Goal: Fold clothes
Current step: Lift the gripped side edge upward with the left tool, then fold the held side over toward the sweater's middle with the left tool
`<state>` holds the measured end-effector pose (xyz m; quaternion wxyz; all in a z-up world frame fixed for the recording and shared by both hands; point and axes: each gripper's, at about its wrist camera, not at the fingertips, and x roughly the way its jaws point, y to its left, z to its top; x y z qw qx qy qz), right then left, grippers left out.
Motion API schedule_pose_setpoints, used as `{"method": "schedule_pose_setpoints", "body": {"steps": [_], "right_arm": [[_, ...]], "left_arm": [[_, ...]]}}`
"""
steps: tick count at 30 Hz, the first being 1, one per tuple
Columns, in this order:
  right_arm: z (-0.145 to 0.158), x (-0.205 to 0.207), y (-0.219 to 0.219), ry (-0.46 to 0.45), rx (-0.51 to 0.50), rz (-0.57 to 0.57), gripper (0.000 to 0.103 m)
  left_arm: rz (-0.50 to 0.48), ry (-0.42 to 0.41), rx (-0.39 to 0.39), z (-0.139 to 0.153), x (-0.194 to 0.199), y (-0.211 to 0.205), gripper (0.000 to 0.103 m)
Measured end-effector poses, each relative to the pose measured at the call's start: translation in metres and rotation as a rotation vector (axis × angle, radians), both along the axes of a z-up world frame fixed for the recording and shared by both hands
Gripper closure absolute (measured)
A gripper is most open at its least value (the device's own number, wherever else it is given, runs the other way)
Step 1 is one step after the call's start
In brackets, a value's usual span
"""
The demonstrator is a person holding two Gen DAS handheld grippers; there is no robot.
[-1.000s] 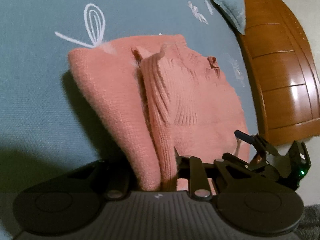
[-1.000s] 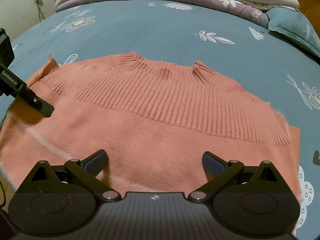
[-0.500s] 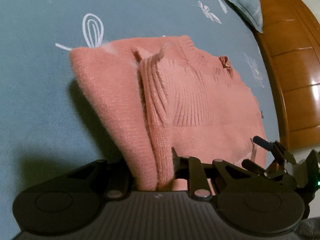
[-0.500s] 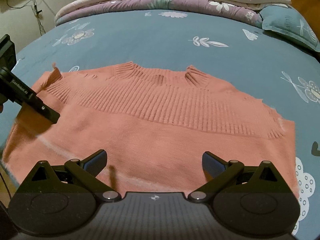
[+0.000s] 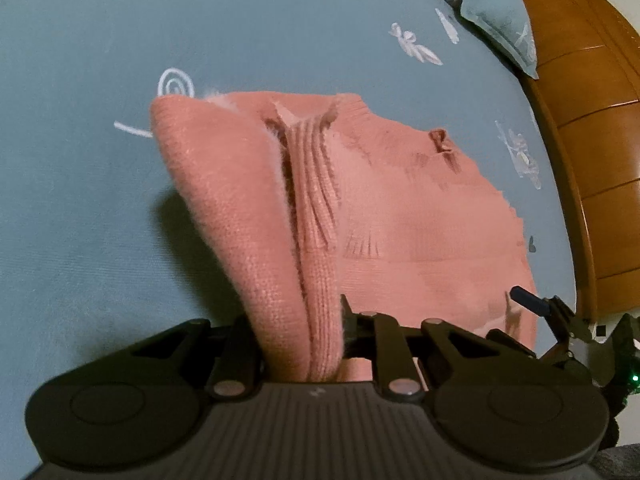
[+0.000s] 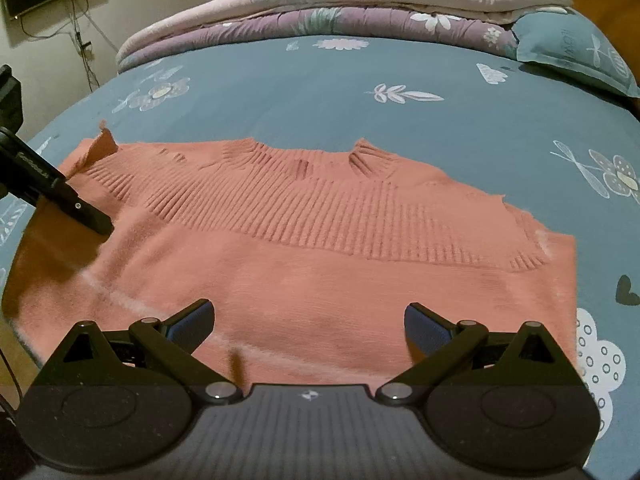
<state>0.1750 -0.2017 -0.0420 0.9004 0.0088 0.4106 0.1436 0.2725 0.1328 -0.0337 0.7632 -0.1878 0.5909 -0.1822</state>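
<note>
Lying spread on the blue flowered bedsheet (image 6: 400, 68), the pink sweater (image 6: 328, 264) has one side edge lifted. The left gripper (image 5: 300, 336) is clamped on that raised fold, its jaws having just drawn closer. The right gripper (image 6: 308, 320) hovers over the sweater's near hem, jaws wide apart, gripping nothing. Folded quilts (image 6: 340, 4) and a pillow (image 6: 572, 52) sit at the far end.

Sweater (image 6: 320, 280): salmon-pink knit, one item. Ribbed band across the upper body; plain knit below. Lies spread flat on a blue floral bed sheet (image 6: 320, 80). One side edge (image 5: 304, 280) is gathered into a bunched fold and raised off the sheet, the rest still flat.
</note>
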Motion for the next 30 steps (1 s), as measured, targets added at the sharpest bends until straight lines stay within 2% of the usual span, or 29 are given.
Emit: {"method": "schedule_pose_setpoints", "body": {"steps": [10, 14, 22, 30], "right_arm": [[0.004, -0.006, -0.018, -0.04, 0.051, 0.012, 0.0], [0.003, -0.011, -0.025, -0.046, 0.07, -0.003, 0.0], [0.0, -0.023, -0.044, -0.05, 0.105, -0.035, 0.0], [0.004, -0.04, -0.057, -0.059, 0.086, 0.038, 0.0]], "left_arm": [[-0.028, -0.017, -0.032, 0.036, -0.003, -0.023, 0.087], [-0.052, -0.018, -0.063, 0.049, -0.002, -0.038, 0.087], [-0.105, -0.022, -0.074, 0.068, 0.004, -0.075, 0.087], [-0.116, 0.002, -0.114, 0.076, 0.01, -0.106, 0.086]]}}
